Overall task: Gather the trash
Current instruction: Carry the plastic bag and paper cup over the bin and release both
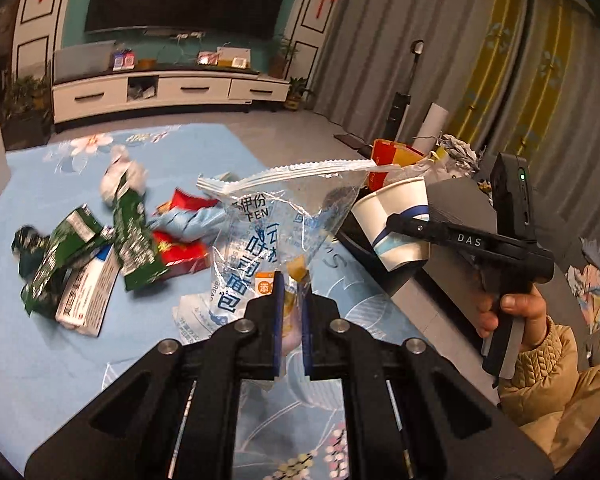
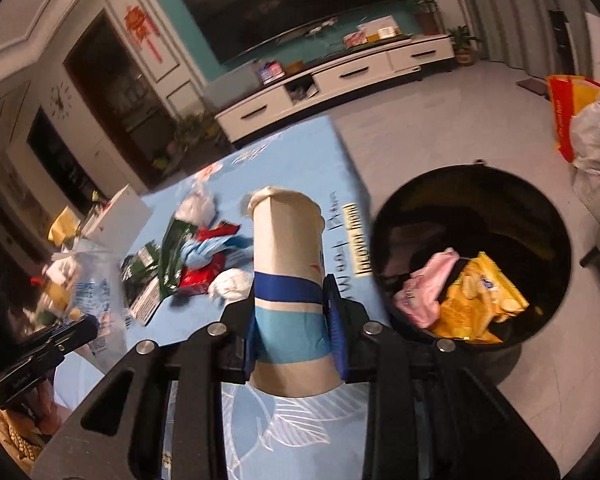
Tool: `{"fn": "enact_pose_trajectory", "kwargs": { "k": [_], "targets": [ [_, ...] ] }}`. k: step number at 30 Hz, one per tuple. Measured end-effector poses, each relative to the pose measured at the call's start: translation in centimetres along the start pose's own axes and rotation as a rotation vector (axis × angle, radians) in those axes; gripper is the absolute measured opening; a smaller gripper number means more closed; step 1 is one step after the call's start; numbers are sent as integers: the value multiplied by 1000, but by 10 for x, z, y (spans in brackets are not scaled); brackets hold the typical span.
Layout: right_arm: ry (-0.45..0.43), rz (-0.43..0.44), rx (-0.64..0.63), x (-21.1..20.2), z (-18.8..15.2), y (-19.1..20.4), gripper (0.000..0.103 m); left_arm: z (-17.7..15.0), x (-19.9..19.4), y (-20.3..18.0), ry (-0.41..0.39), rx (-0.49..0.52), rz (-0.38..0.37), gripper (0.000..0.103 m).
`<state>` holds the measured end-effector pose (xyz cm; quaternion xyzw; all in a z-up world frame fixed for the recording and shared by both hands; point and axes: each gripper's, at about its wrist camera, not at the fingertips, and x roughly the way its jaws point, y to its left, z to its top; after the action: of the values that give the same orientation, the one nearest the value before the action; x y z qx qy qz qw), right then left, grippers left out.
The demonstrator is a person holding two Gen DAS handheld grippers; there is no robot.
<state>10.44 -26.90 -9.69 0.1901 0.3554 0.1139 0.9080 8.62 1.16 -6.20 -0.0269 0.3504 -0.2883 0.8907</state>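
**Both grippers loaded, bin at your right**

Your left gripper [image 1: 291,280] is clamped on the lower edge of a clear plastic bread bag [image 1: 276,216], its blue pads pinched tight on the film so the bag stands up in front of the camera with its serrated top edge highest. Your right gripper [image 2: 290,304] is closed around a paper cup [image 2: 288,276], white with blue bands, the pads pressing its sides; the cup points away from you, rim at the far end. In the left wrist view you can see that same cup held out to the right, with your hand [image 1: 512,312] in a quilted tan sleeve on the grip.

Beyond the bag, more trash lies on the blue flowered cloth [image 1: 60,360]: green wrappers [image 1: 132,236], a small white box [image 1: 88,300], a red packet [image 1: 184,256] and a crumpled white wad [image 1: 124,178], bunched close together.

Just right of the cloth's edge stands a round black bin [image 2: 472,256]. Inside it lie a yellow snack bag [image 2: 476,300] and a pink wrapper [image 2: 424,292], touching each other.
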Motion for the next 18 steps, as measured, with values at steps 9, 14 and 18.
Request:
{"fn": "enact_pose_trajectory", "kwargs": {
  "k": [9, 14, 18],
  "targets": [
    [-123, -115, 123, -35, 1, -55, 30, 34, 39, -46, 2, 78, -69, 8],
    [-148, -145, 192, -42, -3, -85, 30, 55, 79, -77, 32, 116, -138, 8],
    [-147, -152, 224, -41, -6, -101, 30, 71, 113, -98, 58, 119, -195, 8]
  ]
}}
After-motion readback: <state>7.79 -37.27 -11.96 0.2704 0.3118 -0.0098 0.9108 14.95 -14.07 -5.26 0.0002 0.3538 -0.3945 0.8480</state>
